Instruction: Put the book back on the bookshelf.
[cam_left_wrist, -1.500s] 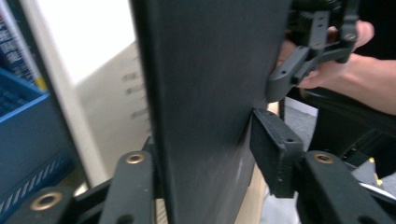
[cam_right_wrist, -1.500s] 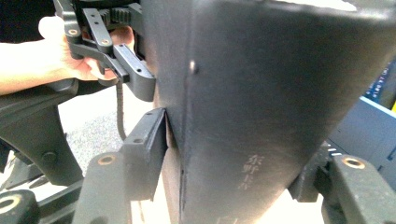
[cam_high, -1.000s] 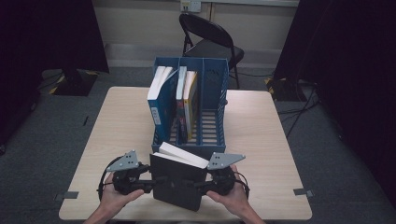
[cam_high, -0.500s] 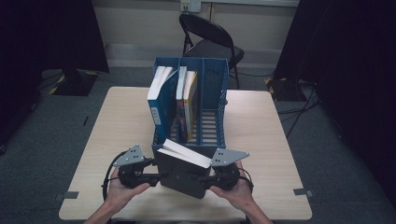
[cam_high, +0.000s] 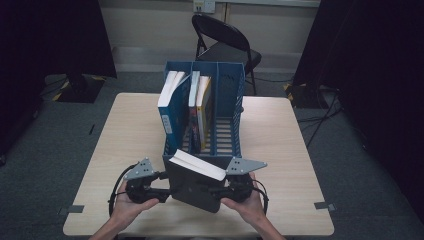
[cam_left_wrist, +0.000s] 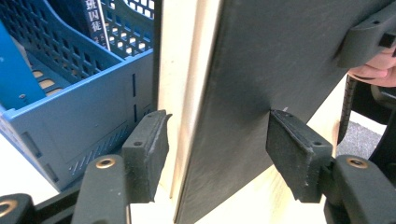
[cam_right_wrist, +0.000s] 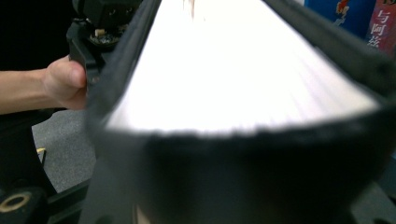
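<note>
A thick black book (cam_high: 192, 187) with white pages stands nearly upright on its edge, just in front of the blue rack (cam_high: 226, 85). My left gripper (cam_high: 162, 189) holds its left edge and my right gripper (cam_high: 222, 190) its right edge. In the left gripper view the book (cam_left_wrist: 261, 60) crosses slantwise between the jaws of the left gripper (cam_left_wrist: 217, 116). Both pads (cam_left_wrist: 147, 149) touch it with their tips, and the jaws have just been opening. In the right gripper view the pages (cam_right_wrist: 233, 70) are blurred and very close. The right jaws have also just been opening with the book between them.
The rack holds a blue book (cam_high: 169, 115) in its left slot and thinner books (cam_high: 204, 110) in the middle; its right slot is free. A folding chair (cam_high: 225, 45) stands beyond the table (cam_high: 280, 140). The rack's front wall (cam_left_wrist: 88, 116) is right behind the book.
The black book has been tipped up from leaning back to nearly upright and has shifted a little toward the rack. The left gripper moved inward with it.
</note>
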